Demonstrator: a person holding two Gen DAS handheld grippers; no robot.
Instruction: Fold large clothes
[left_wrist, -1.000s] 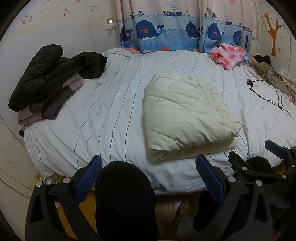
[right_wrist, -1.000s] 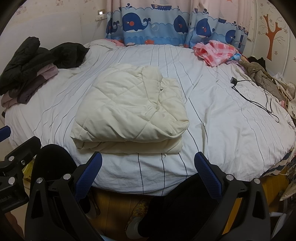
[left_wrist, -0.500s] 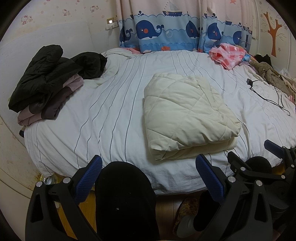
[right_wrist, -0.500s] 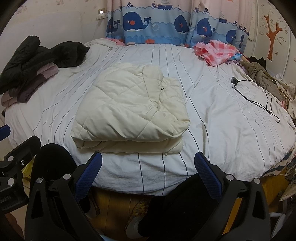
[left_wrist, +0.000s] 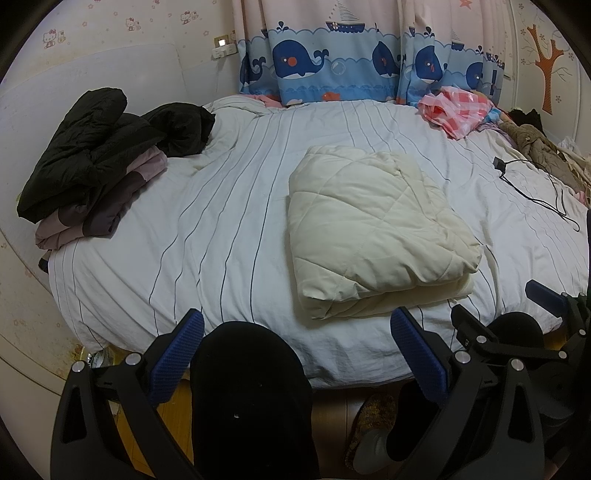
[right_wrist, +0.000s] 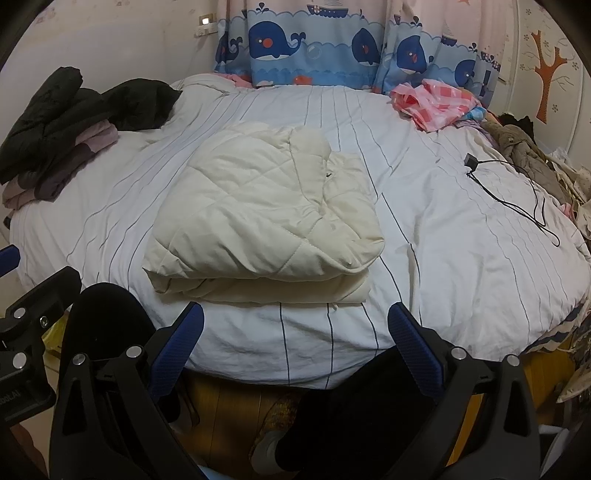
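A cream quilted jacket (left_wrist: 373, 229) (right_wrist: 266, 221) lies folded into a thick rectangle on the striped white bed (left_wrist: 221, 229) (right_wrist: 443, 229). My left gripper (left_wrist: 295, 347) hangs open off the bed's near edge, left of the jacket's front corner, with nothing between its blue pads. My right gripper (right_wrist: 295, 339) is open too, just below the jacket's folded front edge, and holds nothing. It also shows at the lower right of the left wrist view. A person's dark-clad legs stand under both grippers.
A pile of black and mauve clothes (left_wrist: 92, 166) (right_wrist: 62, 133) sits at the bed's left edge. A pink checked cloth (left_wrist: 458, 110) (right_wrist: 432, 103), an olive garment (right_wrist: 528, 155) and a black cable (left_wrist: 532, 188) (right_wrist: 517, 188) lie at the right. Whale curtains (left_wrist: 332, 62) hang behind.
Almost nothing has changed. Both grippers stay open and off the bed's edge; the views shift only very slightly.
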